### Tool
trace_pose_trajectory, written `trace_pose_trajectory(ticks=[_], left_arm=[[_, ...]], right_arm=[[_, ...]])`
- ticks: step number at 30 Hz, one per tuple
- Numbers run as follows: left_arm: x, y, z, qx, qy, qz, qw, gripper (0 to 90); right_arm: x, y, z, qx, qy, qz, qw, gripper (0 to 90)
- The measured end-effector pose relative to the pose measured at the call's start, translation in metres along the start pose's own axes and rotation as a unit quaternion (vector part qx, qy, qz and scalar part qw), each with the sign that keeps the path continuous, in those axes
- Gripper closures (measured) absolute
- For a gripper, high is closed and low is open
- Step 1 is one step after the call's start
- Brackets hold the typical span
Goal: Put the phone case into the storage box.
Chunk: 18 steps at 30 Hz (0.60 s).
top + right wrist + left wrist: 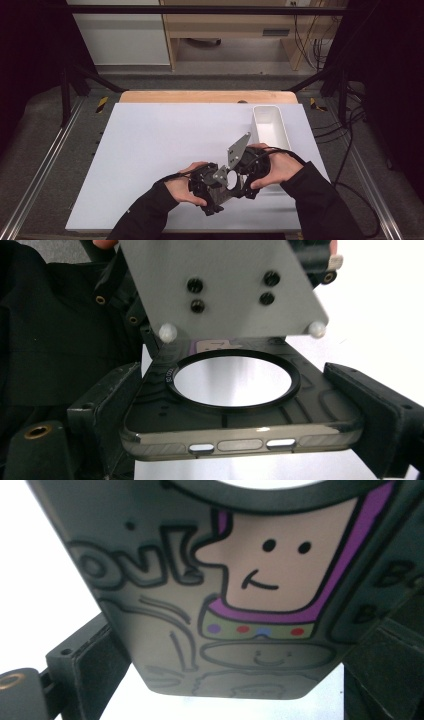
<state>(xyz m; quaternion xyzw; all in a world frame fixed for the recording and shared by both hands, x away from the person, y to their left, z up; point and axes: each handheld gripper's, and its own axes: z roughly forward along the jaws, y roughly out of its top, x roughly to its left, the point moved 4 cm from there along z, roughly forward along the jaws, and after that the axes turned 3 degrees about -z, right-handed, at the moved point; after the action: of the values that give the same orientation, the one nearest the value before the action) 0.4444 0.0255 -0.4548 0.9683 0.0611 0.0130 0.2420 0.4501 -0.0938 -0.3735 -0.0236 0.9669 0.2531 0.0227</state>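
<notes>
Translucent grey phone case [165, 630] printed with a black-outlined cartoon: peach face, purple border, olive band carrying purple, red, blue and red dots. Its ring [234, 379] is black. White bin [270, 128] on a white table [150, 150]; black grippers.

White counter [150, 150], wooden strip [207, 96] along its far edge. White rectangular bin [270, 131] at the right side of counter, long axis running front to back, nothing visible inside. Metal rails [45, 160] flanking counter left and right. Black frame bar [200, 9] overhead across the far side. Yellow-black tape marks [102, 104] on grey floor at both far corners. Wooden cabinet [235, 25] beyond, cables [310, 45] hanging at its right.
</notes>
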Motion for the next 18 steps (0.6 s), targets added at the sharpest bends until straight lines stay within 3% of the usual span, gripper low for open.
trace_pose_trajectory(ticks=[9,18], left_arm=[[-0.0004,0.0018,0.002,0.004,0.003,0.007,1.0,10.6],[0.0004,0.0015,0.0012,0.003,0.009,0.011,0.9999,11.1]], right_arm=[[0.001,-0.0003,0.0002,0.005,0.003,-0.002,1.0,12.2],[0.0008,-0.0001,0.0006,0.002,0.001,-0.003,1.0,12.0]])
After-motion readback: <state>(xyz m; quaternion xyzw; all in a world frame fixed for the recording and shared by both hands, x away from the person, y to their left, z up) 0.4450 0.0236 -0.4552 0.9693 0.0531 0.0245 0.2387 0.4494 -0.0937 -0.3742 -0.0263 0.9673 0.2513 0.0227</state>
